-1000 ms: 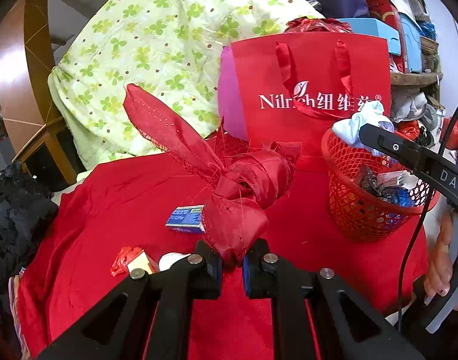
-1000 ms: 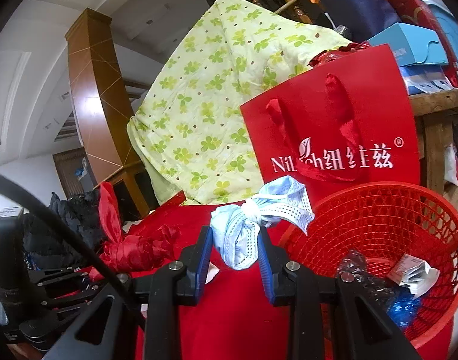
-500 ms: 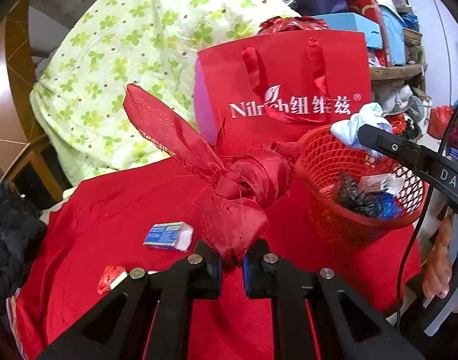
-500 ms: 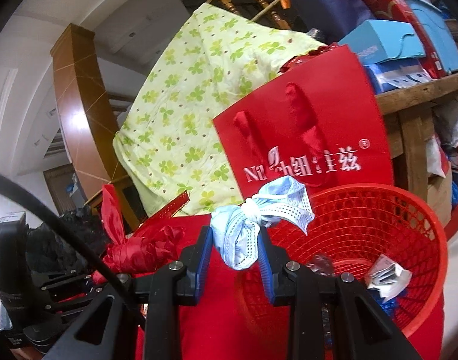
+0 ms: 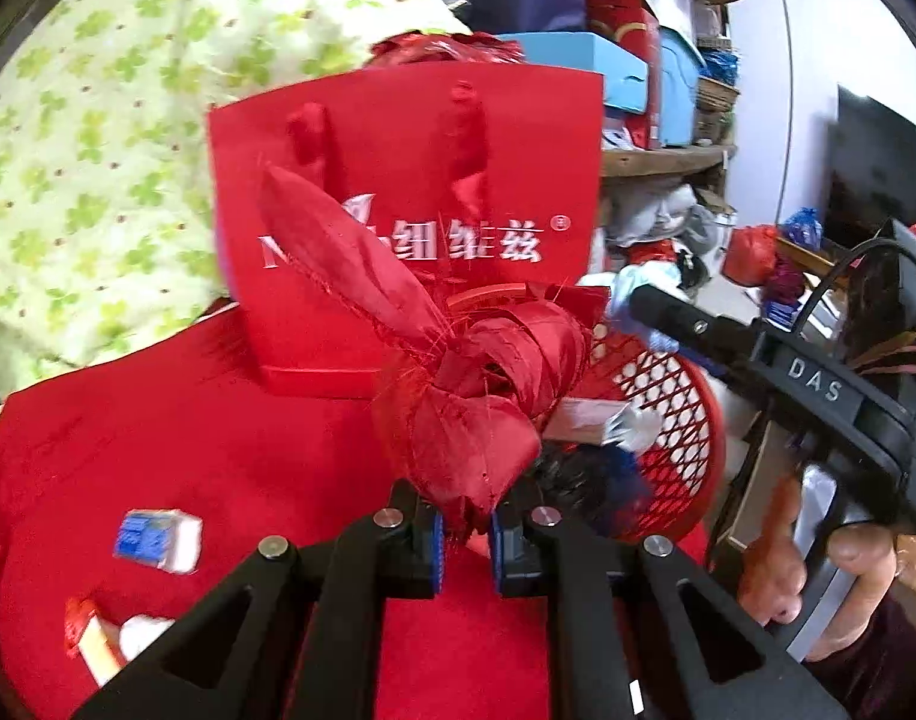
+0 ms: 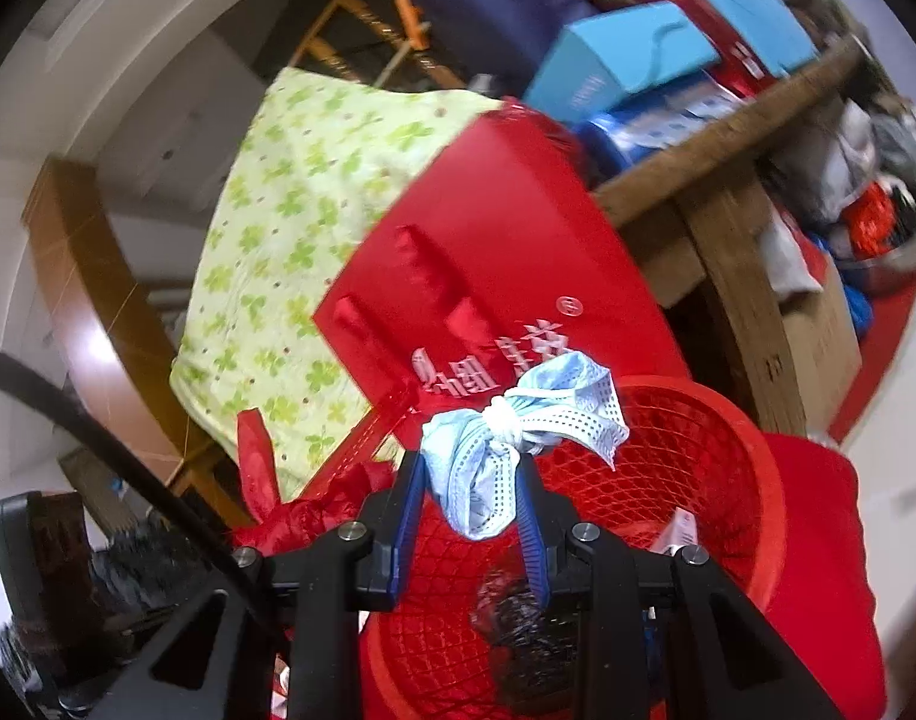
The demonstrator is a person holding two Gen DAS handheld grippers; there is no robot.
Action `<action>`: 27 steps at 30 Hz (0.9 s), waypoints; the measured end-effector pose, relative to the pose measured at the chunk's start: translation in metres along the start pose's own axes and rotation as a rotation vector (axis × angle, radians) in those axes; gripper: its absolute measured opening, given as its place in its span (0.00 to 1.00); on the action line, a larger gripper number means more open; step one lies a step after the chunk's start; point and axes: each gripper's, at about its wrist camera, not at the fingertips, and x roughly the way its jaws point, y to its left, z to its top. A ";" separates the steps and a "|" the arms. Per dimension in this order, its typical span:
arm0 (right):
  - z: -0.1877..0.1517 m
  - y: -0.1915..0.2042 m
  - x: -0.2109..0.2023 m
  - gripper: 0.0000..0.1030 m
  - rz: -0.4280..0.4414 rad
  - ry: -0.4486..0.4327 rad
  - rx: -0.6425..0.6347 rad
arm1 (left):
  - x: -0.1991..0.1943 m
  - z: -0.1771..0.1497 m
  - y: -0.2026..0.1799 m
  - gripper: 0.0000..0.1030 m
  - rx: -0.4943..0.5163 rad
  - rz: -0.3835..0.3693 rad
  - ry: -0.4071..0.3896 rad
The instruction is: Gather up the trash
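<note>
Your right gripper (image 6: 471,516), clamped on the knotted blue mask (image 6: 505,450), hangs over the red basket (image 6: 751,516); your left gripper (image 5: 465,534), loosening around the red ribbon knot (image 5: 487,396), sits beside its rim.

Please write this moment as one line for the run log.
left gripper: holds red ribbon knot | right gripper: holds blue mask over red basket

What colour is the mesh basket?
Red, seen best in the right wrist view: basket.
</note>
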 end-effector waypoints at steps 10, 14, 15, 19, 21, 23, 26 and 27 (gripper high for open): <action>0.011 -0.037 0.016 0.65 -0.051 0.030 0.125 | 0.029 0.001 -0.011 0.57 -0.022 0.010 0.030; 0.010 -0.033 0.011 0.66 -0.045 -0.002 0.113 | 0.016 -0.011 -0.001 0.58 -0.043 0.024 0.035; 0.010 -0.031 0.010 0.66 -0.037 -0.006 0.109 | 0.014 -0.014 0.001 0.59 -0.046 0.029 0.033; 0.007 -0.013 0.009 0.66 -0.036 -0.024 0.051 | -0.007 -0.038 0.015 0.66 -0.064 0.080 0.025; 0.003 0.001 0.010 0.66 -0.028 -0.025 0.007 | -0.015 -0.054 0.025 0.66 -0.083 0.109 0.039; -0.002 0.019 0.010 0.66 -0.023 -0.036 -0.060 | -0.025 -0.071 0.038 0.66 -0.116 0.142 0.055; -0.014 0.047 0.007 0.66 0.012 -0.060 -0.158 | -0.039 -0.097 0.059 0.66 -0.163 0.198 0.075; -0.017 0.055 0.006 0.66 0.025 -0.063 -0.183 | -0.044 -0.104 0.065 0.66 -0.177 0.216 0.076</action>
